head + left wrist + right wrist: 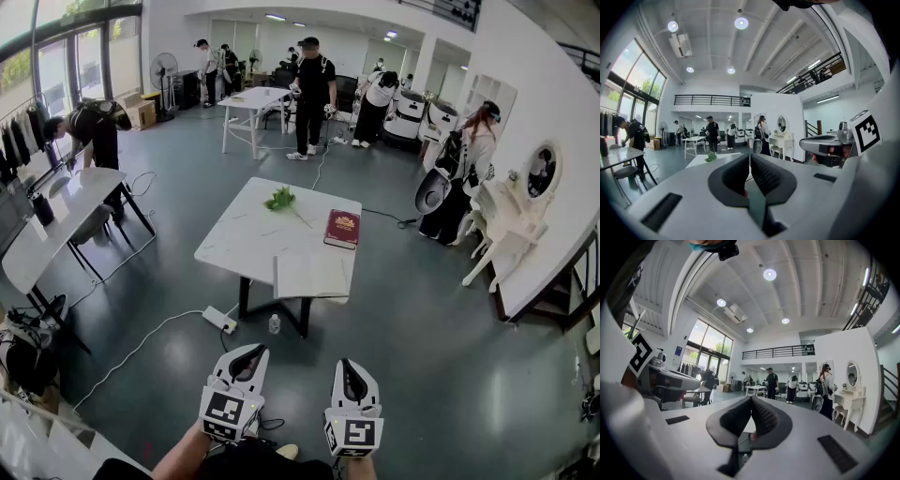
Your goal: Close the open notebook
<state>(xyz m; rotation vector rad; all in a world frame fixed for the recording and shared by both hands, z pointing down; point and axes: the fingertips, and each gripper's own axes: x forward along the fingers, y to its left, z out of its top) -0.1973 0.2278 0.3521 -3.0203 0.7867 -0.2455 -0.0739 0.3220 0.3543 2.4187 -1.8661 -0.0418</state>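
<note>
Too small to read in the head view: pages of the open notebook [312,275], cover print on the red book [342,228] at its 1 o'clock. Too small to identify: green item [280,199] at 12 o'clock on the table [230,246]. Cut off at 6 o'clock: forearms [183,457] behind left gripper [249,354] and right gripper [352,367]. Mostly hidden behind jaws in both gripper views: that table.

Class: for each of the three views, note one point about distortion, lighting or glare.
Head view: fisheye bows the white wall, while the table is evenly lit. Left gripper view: black corners; a ceiling lamp blooms white. Right gripper view: the windows are washed out bright.
</note>
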